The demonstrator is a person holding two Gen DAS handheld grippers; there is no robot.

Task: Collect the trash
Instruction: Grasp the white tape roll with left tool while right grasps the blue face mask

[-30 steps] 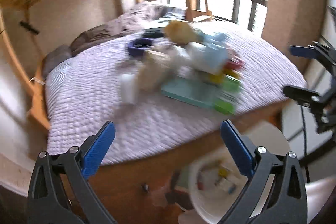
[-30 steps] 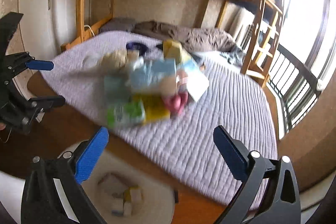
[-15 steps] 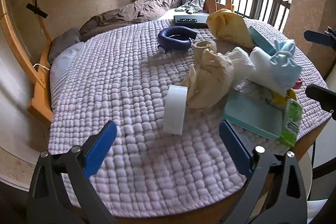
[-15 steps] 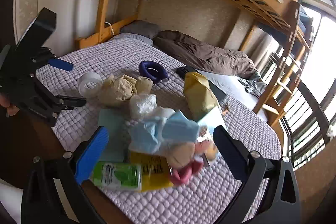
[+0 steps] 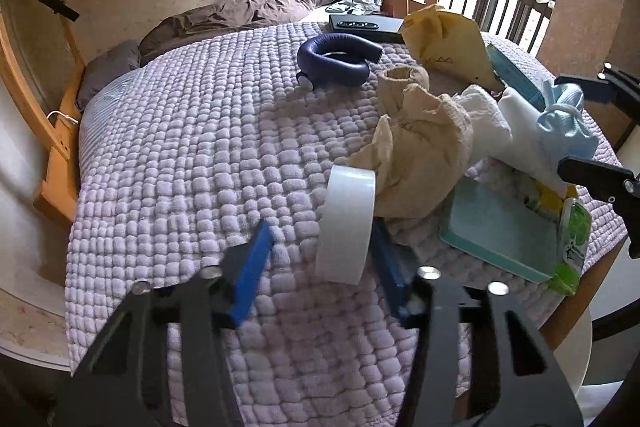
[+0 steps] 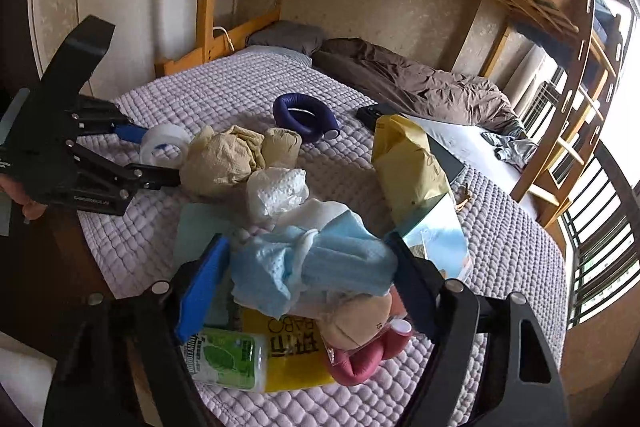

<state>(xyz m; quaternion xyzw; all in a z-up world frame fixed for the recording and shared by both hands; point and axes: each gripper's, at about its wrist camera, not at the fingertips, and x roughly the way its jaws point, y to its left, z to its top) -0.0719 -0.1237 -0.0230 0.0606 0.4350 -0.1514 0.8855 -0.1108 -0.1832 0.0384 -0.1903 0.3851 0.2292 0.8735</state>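
Left tool [image 5: 320, 259] closing around white tape roll [image 5: 347, 223]; right tool [image 6: 308, 279] closing around blue mask [image 6: 320, 263] on bed [image 5: 192, 147].

The left gripper [image 5: 320, 259], black-framed with blue-padded fingers, points steeply down toward twelve o'clock in its own view, its jaws closing with something between them, the left pad still apart from it. The right gripper [image 6: 308, 275], of the same make, tilts down likewise, jaws closing around something. A hand [image 6: 24, 195] grips the left handle.
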